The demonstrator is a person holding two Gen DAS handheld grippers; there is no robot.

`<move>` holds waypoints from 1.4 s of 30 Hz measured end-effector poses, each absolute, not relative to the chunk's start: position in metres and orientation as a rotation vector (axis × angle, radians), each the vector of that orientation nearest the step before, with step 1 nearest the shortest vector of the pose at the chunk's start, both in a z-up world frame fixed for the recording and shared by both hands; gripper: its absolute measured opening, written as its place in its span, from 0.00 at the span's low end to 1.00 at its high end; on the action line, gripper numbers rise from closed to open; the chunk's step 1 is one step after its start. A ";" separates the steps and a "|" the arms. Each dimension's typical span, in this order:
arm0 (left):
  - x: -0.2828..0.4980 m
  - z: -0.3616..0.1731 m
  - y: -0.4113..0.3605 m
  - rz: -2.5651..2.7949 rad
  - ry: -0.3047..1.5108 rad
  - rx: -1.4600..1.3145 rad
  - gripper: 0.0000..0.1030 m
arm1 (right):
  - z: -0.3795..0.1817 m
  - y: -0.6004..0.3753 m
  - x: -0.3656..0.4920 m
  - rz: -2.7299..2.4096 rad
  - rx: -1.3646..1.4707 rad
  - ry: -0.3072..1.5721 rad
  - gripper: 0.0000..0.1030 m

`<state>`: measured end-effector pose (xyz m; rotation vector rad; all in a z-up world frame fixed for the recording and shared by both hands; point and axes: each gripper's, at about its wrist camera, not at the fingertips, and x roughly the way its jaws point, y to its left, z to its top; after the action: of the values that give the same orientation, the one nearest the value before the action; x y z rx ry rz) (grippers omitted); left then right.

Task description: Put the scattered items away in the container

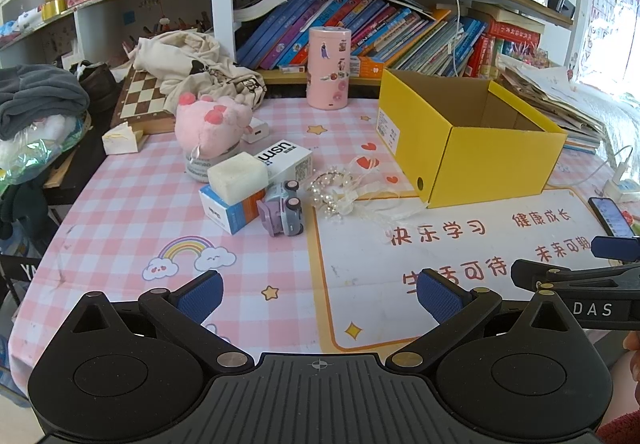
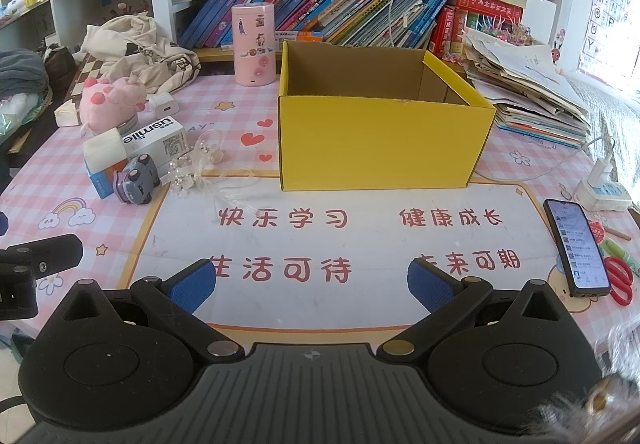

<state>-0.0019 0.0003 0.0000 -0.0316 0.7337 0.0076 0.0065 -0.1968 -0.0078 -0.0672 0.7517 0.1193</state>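
Note:
An open yellow cardboard box (image 1: 496, 163) (image 2: 380, 139) stands on the desk, nothing visible inside. Left of it lie a grey-purple toy car (image 1: 282, 213) (image 2: 138, 179), a white block (image 1: 237, 177) (image 2: 105, 152) on a blue-orange carton (image 1: 230, 211), a white usmile box (image 1: 286, 161) (image 2: 156, 139), a pearl and ribbon hair piece (image 1: 336, 195) (image 2: 196, 167) and a pink plush (image 1: 210, 119) (image 2: 110, 99). My left gripper (image 1: 318, 294) is open and empty, short of the car. My right gripper (image 2: 310, 284) is open and empty, in front of the box.
A pink cylinder tin (image 1: 329, 67) (image 2: 256, 43) stands behind the items. A phone (image 2: 576, 248), red scissors (image 2: 620, 280) and a charger (image 2: 602, 183) lie at the right. Book stacks (image 2: 532, 99), clothes (image 1: 192, 59) and a chessboard (image 1: 140, 99) crowd the back.

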 end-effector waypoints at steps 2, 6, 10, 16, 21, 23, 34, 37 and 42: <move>-0.002 -0.001 0.000 0.008 0.733 -0.033 1.00 | -0.008 -0.197 0.006 0.118 -0.066 0.751 1.00; -0.002 -0.001 0.000 0.005 0.732 -0.033 1.00 | -0.007 -0.198 0.006 0.115 -0.065 0.751 1.00; -0.002 -0.001 0.000 0.003 0.732 -0.032 1.00 | -0.007 -0.198 0.006 0.115 -0.065 0.750 1.00; -0.001 -0.002 -0.001 0.003 0.731 -0.032 1.00 | -0.008 -0.198 0.006 0.115 -0.066 0.751 1.00; -0.001 -0.002 0.000 0.003 0.732 -0.031 1.00 | -0.008 -0.197 0.007 0.116 -0.067 0.752 1.00; 0.000 -0.002 0.001 0.003 0.733 -0.032 1.00 | -0.008 -0.196 0.007 0.117 -0.069 0.752 1.00; 0.002 -0.003 0.008 -0.023 0.736 -0.038 1.00 | -0.007 -0.184 0.012 0.150 -0.086 0.744 1.00; 0.003 -0.004 0.010 -0.022 0.740 -0.035 1.00 | -0.006 -0.179 0.012 0.182 -0.092 0.733 1.00; 0.005 -0.004 0.018 -0.022 0.740 -0.060 1.00 | -0.004 -0.169 0.018 0.226 -0.100 0.731 0.98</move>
<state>0.0047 0.0185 -0.0045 -0.0596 0.7403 -0.0217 0.0176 -0.1691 -0.0043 -0.1001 0.7313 0.2262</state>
